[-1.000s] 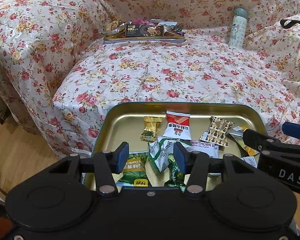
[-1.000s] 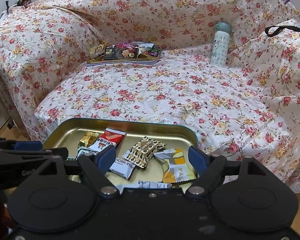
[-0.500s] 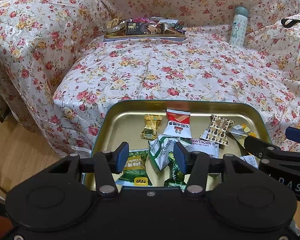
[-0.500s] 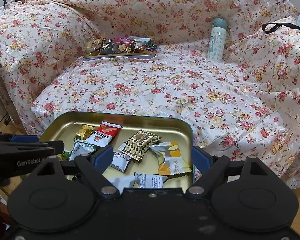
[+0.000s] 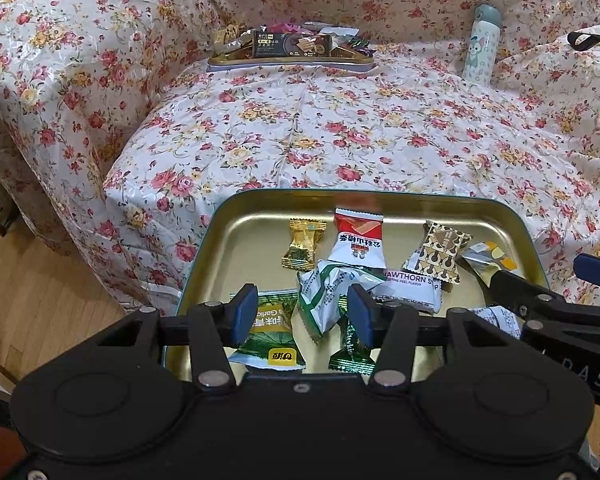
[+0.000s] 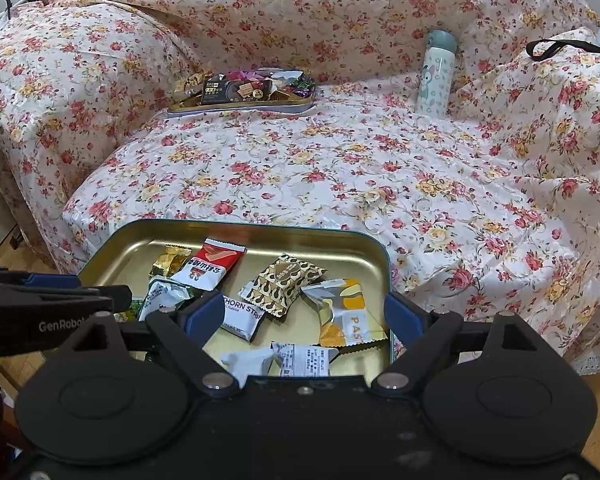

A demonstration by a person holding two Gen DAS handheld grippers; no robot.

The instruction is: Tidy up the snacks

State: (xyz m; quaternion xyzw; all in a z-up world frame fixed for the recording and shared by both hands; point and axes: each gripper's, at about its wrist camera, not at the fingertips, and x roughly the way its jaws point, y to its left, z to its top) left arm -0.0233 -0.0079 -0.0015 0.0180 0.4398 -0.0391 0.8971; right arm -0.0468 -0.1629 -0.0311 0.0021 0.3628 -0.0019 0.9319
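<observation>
Hovering over the gold tray (image 6: 236,229) of snack packets, the right gripper (image 6: 305,316) is opening, gripping nothing. The left gripper (image 5: 302,318) stands partly apart, empty.

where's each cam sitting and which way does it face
Left wrist: on the left gripper, angled down over the near tin tray; the right gripper's fingers show at right.
Right wrist: on the right gripper, jaws opening with nothing gripped, aimed likewise; the left gripper shows at left.
Shared: tray, sofa, far tray, bottle.
</observation>
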